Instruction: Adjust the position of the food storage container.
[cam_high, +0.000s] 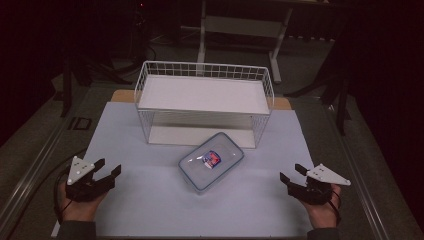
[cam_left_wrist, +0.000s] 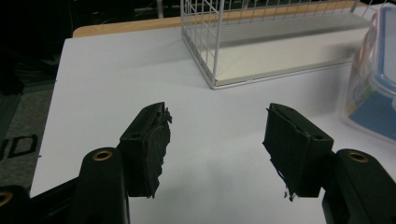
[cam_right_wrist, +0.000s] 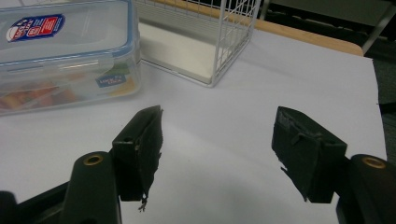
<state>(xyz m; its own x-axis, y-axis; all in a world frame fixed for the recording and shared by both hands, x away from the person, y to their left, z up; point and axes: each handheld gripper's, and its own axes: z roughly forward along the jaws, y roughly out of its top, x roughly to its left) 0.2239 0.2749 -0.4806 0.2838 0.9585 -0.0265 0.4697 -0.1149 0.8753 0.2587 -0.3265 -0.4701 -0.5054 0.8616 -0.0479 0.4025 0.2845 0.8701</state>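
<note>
We start with the clear rectangular plastic food container (cam_high: 212, 161), capped by a blue-trimmed snap lid, which lies flat on the white table sheet (cam_high: 150, 200) between our 2 grippers and just in front of the white wire shelf rack (cam_high: 205, 100), turned at an angle to it. In the right gripper view the container (cam_right_wrist: 65, 56) shows a red and blue label on its lid and what looks like coloured contents behind the wall; we cannot tell what they are. We judge it stiff and fairly light, with smooth, slippery walls and a lid that could flex. Its width looks too great for 1 pair of jaws, so we would pinch the rim or a lid latch at a short end, or press in from both ends with 2 grippers.

Our left gripper (cam_high: 107, 172) rests low near the sheet's left edge, held in the left hand (cam_high: 79, 205), jaws level and aimed towards the container. In the left gripper view its black pads (cam_left_wrist: 152, 144) stand apart with bare sheet between them. Our right gripper (cam_high: 294, 175) mirrors it at the right, held in the right hand (cam_high: 322, 210), jaws likewise spread and holding nothing. Both sit well apart from the container.
</note>
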